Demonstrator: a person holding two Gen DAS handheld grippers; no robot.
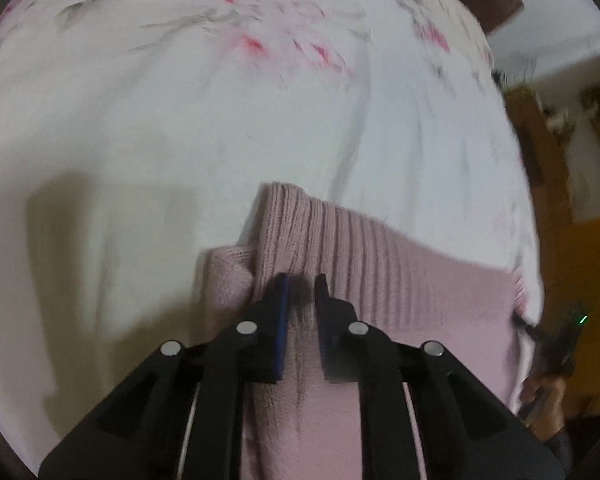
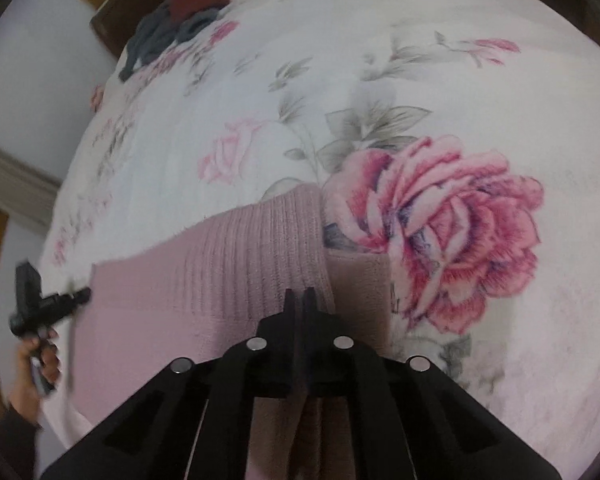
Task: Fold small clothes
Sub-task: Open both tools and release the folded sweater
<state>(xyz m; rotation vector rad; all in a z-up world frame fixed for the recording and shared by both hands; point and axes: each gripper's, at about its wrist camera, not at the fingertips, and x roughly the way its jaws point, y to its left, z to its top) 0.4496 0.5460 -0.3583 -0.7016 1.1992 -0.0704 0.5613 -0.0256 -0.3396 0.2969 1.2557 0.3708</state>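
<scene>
A pink knitted sweater (image 1: 380,272) lies on a floral bedsheet (image 1: 220,120), its ribbed hem turned away from me. My left gripper (image 1: 301,282) is shut on a fold of the sweater near its left corner, and creased fabric shows between the narrow jaws. In the right wrist view the same sweater (image 2: 228,264) spreads leftward. My right gripper (image 2: 299,296) is pinched shut on its right corner, with bunched cloth beneath. Each gripper also shows at the other view's edge: the right gripper (image 1: 520,322) and the left gripper (image 2: 82,294), held by a hand (image 2: 40,356).
The bedsheet (image 2: 420,80) carries a large pink rose print (image 2: 440,232). A pile of dark and red clothes (image 2: 180,16) sits at the bed's far corner by a wooden frame (image 2: 108,28). Wooden furniture (image 1: 572,248) stands beyond the bed's right edge.
</scene>
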